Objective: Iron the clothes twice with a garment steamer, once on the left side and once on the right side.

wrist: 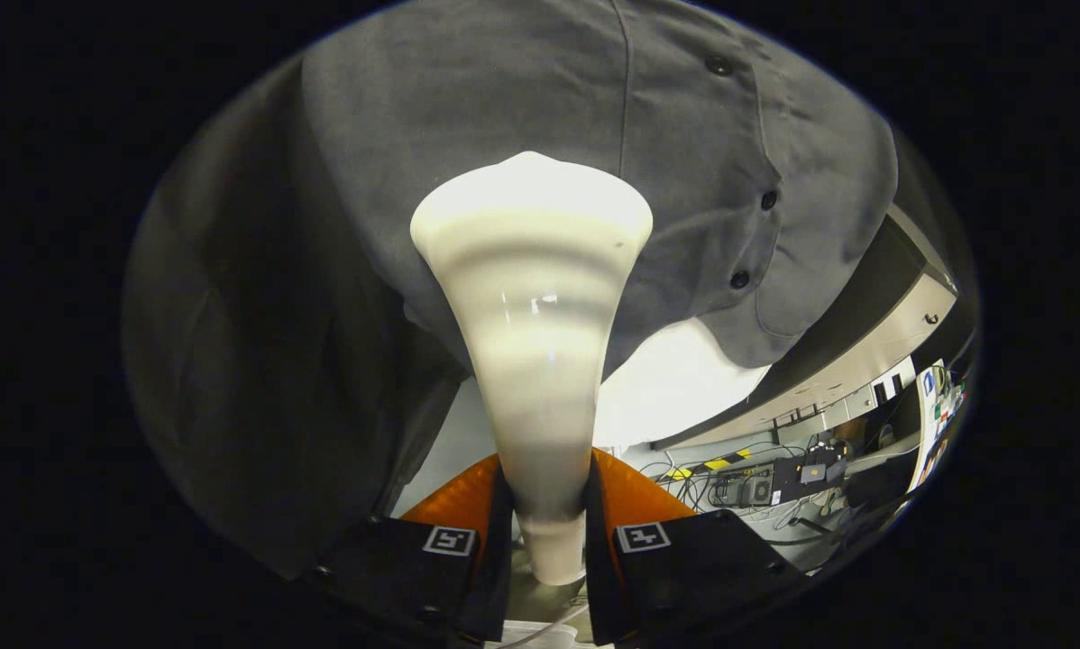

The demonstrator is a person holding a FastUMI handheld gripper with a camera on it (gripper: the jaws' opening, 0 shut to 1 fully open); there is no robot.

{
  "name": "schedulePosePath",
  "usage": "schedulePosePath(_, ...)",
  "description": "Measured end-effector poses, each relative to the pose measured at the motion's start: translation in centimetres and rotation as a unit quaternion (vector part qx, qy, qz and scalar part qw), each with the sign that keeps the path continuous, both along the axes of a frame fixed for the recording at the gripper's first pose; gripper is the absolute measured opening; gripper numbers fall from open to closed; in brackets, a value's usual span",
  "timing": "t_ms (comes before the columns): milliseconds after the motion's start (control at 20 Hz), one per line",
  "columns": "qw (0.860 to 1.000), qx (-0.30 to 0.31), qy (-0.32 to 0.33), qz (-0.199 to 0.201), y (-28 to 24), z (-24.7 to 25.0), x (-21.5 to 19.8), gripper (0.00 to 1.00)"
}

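We see our gripper (542,532) with its two black and orange fingers (468,532) squeezed close on the thin end of a shiny white plastic garment steamer (533,297). The jaws are only a little way apart, just as wide as the steamer's narrow neck, and both fingers press on its sides. The steamer gets wider as it goes away from us, like a trumpet, and its wide head is up against a big grey cloth shirt (522,99).

The shirt hangs just beyond the fingers. A row of small dark round buttons (768,199) runs down the shirt to the side of the steamer's head. The bottom edge of the shirt curves just past the middle of the steamer.

Under the shirt's edge we see a bright white patch, but we cannot tell what it is. Farther off, below the shirt, there is a floor with tangled black cables and boxes (765,482).
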State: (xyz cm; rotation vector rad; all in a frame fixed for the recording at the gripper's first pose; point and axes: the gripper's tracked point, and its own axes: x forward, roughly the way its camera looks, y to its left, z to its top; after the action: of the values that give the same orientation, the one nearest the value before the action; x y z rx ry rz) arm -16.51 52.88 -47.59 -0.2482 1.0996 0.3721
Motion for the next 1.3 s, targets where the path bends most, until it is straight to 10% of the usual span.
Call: schedulePosePath(1300,0.999,0.018,0.025,-0.026,-7.0,1.0,-0.7,0.43)
